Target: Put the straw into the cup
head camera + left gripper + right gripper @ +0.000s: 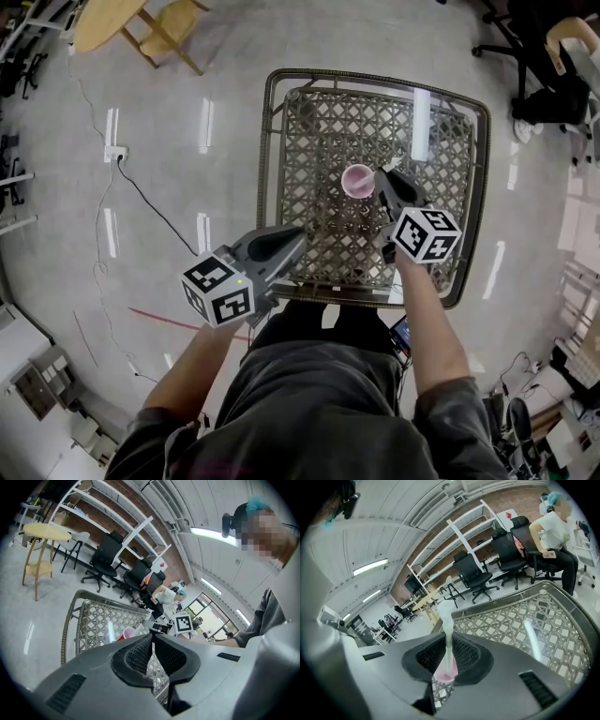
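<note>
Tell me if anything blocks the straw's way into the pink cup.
Nothing visible does. The right gripper is shut on the straw, and the cup shows open-mouthed just beneath its jaws on the wicker table. The left gripper is shut and off to the side.

Head cam: above the person, facing steeply down. Table point(319, 169) at 12 o'clock, left gripper point(298, 236) coming in from 8, right gripper point(380, 176) at 2, both near.
Left gripper cam: low, just behind its jaws, facing across the table toward the right gripper.
Right gripper cam: tight on the straw point(446, 616) and cup point(446, 670), facing the shelves point(454, 541).
All three views share the tabletop and the cup.
</note>
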`<state>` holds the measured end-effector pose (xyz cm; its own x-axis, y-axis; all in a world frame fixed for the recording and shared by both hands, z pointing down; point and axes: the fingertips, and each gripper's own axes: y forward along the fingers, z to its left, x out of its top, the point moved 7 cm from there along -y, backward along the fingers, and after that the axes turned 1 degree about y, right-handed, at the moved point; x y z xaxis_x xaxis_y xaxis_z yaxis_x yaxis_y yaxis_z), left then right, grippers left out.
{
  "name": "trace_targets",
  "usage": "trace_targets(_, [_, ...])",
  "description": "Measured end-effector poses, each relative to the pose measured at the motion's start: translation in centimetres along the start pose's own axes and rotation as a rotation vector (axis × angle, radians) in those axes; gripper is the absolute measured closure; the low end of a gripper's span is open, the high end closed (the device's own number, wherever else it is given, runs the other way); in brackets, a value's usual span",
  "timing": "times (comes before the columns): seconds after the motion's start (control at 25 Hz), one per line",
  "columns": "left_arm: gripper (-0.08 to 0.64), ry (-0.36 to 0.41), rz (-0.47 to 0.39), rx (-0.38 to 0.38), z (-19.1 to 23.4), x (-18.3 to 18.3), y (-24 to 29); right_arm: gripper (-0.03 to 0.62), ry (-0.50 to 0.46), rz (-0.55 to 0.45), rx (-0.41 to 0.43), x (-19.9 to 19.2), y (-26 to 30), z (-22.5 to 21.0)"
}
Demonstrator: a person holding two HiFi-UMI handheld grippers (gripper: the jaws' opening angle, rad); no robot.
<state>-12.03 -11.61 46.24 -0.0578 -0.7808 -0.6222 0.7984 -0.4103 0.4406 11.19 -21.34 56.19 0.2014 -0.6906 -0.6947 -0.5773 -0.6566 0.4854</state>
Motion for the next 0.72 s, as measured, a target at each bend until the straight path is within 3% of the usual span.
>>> trace_targets(0.32, [0.534,0.000,-0.002,-0.006,0.3,-0.1,-0.3,0.548,-0.109,0.041,-0.045,-1.1,1.1,0.5])
trace_targets(0.72, [0.534,-0.007,-0.004,-0.008,0.4,-0.1,-0.6,0.548,-0.165,0.062,-0.086,-1.6,2.1,0.6])
